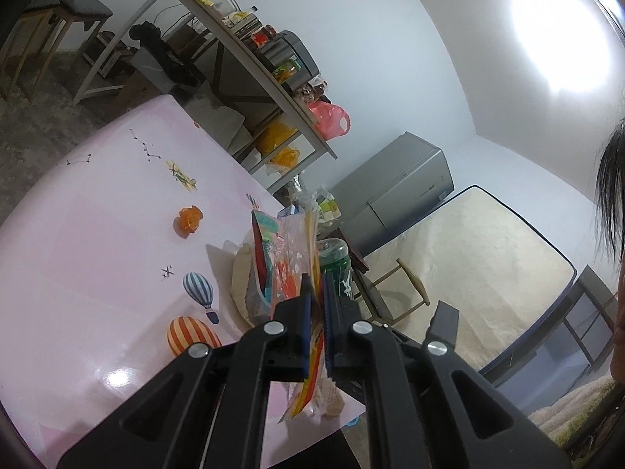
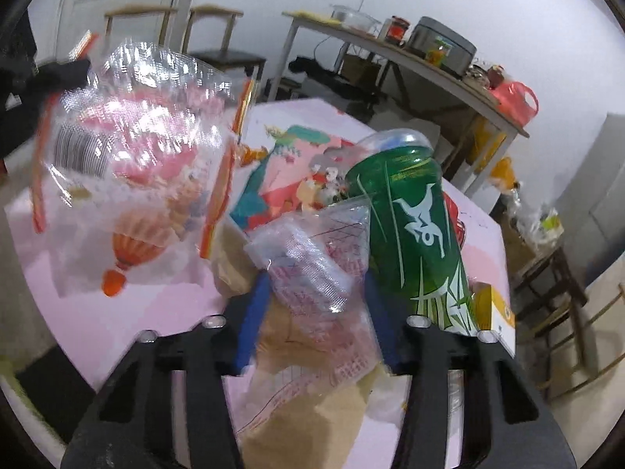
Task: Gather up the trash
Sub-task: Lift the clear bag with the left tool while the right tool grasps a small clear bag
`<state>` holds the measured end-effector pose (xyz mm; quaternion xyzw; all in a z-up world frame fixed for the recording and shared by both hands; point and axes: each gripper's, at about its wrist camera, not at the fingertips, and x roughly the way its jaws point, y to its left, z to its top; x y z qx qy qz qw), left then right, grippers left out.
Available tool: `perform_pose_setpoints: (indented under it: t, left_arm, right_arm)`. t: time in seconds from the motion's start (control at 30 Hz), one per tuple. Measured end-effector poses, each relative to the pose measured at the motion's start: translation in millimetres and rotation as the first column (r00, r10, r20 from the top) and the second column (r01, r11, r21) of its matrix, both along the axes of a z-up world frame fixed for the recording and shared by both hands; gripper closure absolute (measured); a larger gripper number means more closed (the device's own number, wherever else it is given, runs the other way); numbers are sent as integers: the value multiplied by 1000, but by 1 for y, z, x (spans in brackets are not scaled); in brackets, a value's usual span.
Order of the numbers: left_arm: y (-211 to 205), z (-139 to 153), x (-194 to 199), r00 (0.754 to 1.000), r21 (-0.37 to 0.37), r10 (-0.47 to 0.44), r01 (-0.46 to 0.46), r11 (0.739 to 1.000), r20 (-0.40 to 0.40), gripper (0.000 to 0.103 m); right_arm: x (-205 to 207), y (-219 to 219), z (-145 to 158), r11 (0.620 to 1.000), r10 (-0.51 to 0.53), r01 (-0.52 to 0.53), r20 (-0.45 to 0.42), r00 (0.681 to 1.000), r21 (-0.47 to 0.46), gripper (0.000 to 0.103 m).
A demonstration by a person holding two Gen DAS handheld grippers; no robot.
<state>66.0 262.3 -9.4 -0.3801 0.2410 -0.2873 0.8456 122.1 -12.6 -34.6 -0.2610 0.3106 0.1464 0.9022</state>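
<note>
Nearest in the left wrist view, the left tool (image 1: 317, 297) is pressed together on the edge of a colourful plastic bag (image 1: 289, 258), which hangs open above the pink desk (image 1: 97, 234). In the right wrist view, the right tool (image 2: 318, 297) has a crumpled clear wrapper (image 2: 312, 269) with red print between its blue fingers (image 2: 256, 312); the pads look close against it, though blur leaves firm contact uncertain. Brown paper (image 2: 297, 410) lies beneath it on the desk.

Just beyond, a green can (image 2: 414, 234) stands upright to the right of the wrapper, with a yellow-and-white carton (image 2: 496, 312) beside it. To the left, the bag shows as a clear, shiny pouch.

My judgement: the job is midway. The bag is up and ready, one wrapper is being gathered, and the can, the carton and the paper are left.

Only the left view shows an orange scrap (image 1: 188, 221) farther out on the desk, and a mattress (image 1: 488, 265) far right. Only the right view shows the wrapper and carton.
</note>
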Motion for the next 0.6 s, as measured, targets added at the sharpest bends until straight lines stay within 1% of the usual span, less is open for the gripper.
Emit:
perform_pose_setpoints:
  t: [0.03,0.1,0.2,0.4,0.6]
  left_arm:
    - [0,0,0,1000,1,1,-1,1000,0,99]
    - [0,-1,0,1000,3,2,-2,1000,1,99]
    - [0,0,-2,1000,11,2,-2,1000,2,99]
    - [-2,10,-11,1000,33,10,-11,999,21,99]
    - [-6,19,-17,999,54,16,-18,998,36,99]
  right_arm:
    - [-1,0,1,1000,4,-4,3,1000,3,76]
    - [-4,0,3,1000,-8,8,11,1000,7,101]
    - [-13,-2,2,1000,-14,14,41,999,-3,103]
    - [-39,1,10,1000,3,-4,121,993,6,103]
    - [-56,-9,31,998,-4,-8,192,981,65,103]
